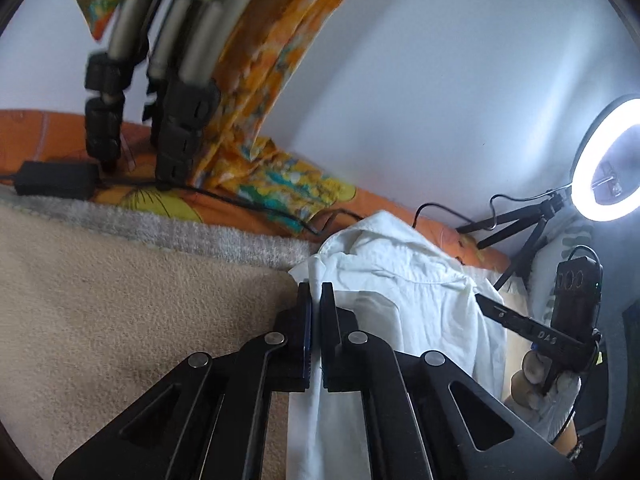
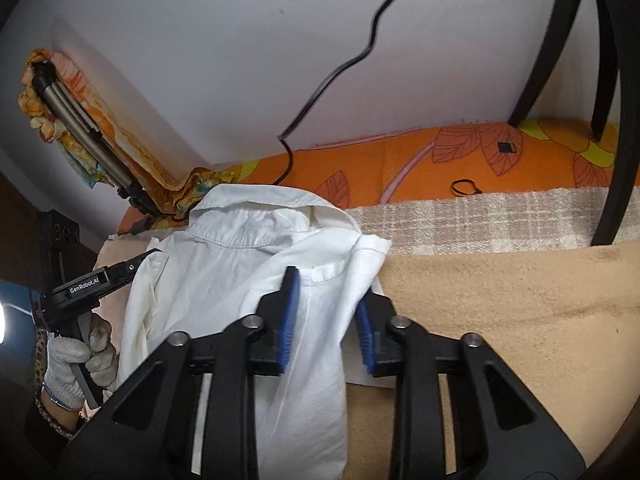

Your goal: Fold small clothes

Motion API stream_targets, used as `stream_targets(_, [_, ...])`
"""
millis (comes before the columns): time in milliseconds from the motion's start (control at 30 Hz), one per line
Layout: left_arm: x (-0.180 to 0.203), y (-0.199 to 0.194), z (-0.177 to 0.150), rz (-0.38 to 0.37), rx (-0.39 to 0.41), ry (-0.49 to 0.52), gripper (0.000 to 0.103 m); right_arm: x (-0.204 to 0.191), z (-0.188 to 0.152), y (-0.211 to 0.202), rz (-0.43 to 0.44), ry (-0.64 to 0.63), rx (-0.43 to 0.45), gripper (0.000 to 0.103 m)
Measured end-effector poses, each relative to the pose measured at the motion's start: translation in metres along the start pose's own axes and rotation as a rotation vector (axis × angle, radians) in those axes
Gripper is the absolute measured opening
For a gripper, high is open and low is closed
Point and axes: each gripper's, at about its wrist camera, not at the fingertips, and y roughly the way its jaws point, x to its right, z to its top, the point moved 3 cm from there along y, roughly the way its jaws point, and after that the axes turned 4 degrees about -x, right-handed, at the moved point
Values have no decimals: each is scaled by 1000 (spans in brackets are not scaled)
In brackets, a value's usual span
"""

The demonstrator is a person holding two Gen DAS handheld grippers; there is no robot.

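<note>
A white collared shirt [image 1: 400, 280] [image 2: 240, 272] lies rumpled on a beige blanket [image 1: 120, 320] [image 2: 500, 320], collar toward the wall. In the left wrist view my left gripper [image 1: 316, 292] is shut at the shirt's left edge, and thin cloth seems pinched between its pads. The right wrist view shows its tip [image 2: 150, 256] where the fabric bunches. My right gripper [image 2: 328, 292] stands open low over the shirt's other side. Cloth lies between its blue pads [image 2: 292, 312] and drapes over the right finger. A gloved hand [image 1: 536, 376] holds that gripper.
A tripod's legs [image 1: 176, 128], a black power adapter [image 1: 56, 178] and a cable [image 1: 260, 208] rest on the orange floral sheet [image 2: 440, 160] by the wall. A lit ring light [image 1: 608, 160] stands at the right. Dark chair legs [image 2: 612, 160] cross the plaid strip [image 2: 480, 220].
</note>
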Motion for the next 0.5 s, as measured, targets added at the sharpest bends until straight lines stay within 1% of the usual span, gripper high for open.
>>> stream_targets(33, [0,-8,1,-7,25,-12,2,-7,1,-5,-32,-42,20,7])
stream_targets(67, [0,-17,2,-24,49,-25,2,-13,1,-11,-44,-77,41,4])
stream_targets(100, [2,-29,2,-43,80,-37,2,-17,3,-19,-39,-92,64,4])
stream_targets(167, [9,-49,2,-51,118,-23,1,-22,5,-36,-15,-107,113,3])
stream_targets(233, [20,-62,0,-60,129,11,1,-23,6,-46,-29,-113,132,3])
stream_targets(300, [31,-72,-1,-67,139,46,1,-26,4,-54,-26,-126,143,3])
stream_targets(500, [63,-103,-14,-68,155,135,1,-29,-15,-89,14,-154,187,3])
